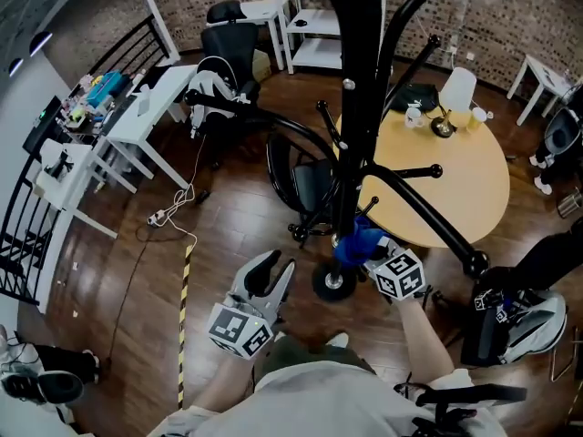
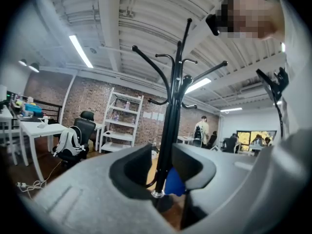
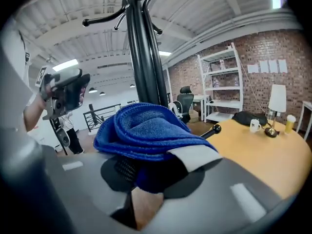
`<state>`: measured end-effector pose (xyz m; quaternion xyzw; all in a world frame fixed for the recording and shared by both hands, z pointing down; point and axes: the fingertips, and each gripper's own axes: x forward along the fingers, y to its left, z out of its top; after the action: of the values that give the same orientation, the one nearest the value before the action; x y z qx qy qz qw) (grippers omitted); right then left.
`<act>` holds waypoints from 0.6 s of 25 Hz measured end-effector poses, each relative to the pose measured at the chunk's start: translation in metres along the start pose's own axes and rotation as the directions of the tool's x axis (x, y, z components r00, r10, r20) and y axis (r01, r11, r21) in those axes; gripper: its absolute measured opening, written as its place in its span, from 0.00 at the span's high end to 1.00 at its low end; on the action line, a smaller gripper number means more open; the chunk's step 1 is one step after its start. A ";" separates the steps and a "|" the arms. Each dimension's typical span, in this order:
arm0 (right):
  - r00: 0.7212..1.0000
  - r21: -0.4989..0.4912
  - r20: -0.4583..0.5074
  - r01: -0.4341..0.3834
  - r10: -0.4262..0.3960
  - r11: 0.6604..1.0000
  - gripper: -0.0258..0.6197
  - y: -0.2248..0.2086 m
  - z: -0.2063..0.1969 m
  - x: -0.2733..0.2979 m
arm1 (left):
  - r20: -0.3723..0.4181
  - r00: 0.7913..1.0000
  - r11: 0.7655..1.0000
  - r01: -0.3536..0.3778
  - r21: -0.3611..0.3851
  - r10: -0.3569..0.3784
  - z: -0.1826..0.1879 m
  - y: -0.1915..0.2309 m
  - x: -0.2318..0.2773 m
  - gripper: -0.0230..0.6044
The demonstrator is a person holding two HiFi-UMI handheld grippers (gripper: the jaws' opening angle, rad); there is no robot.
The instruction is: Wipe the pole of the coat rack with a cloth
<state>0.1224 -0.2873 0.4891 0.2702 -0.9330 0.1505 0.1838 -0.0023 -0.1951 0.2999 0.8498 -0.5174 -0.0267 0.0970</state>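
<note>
The black coat rack pole rises through the middle of the head view from a round base on the wood floor. A folded blue cloth is pressed against the pole's lower part, and my right gripper is shut on it. In the right gripper view the cloth bulges over the jaws with the pole right behind it. My left gripper hangs left of the base, open and empty. Its own view looks at the pole and cloth through the gap between its jaws.
A round yellow table with a lamp and cups stands just right of the rack. A black office chair sits behind the pole, white desks at left, a cable and striped tape on the floor.
</note>
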 end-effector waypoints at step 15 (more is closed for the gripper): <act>0.876 -0.063 0.482 0.044 -0.008 0.997 0.80 0.144 0.166 -0.204 | 0.116 0.977 0.983 0.170 0.065 -0.177 0.048 -0.031 -0.056 0.76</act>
<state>0.1590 -0.1420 0.2292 0.3050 -0.9505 0.0421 -0.0420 -0.0083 -0.1385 0.2439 0.8909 -0.4467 -0.0723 0.0393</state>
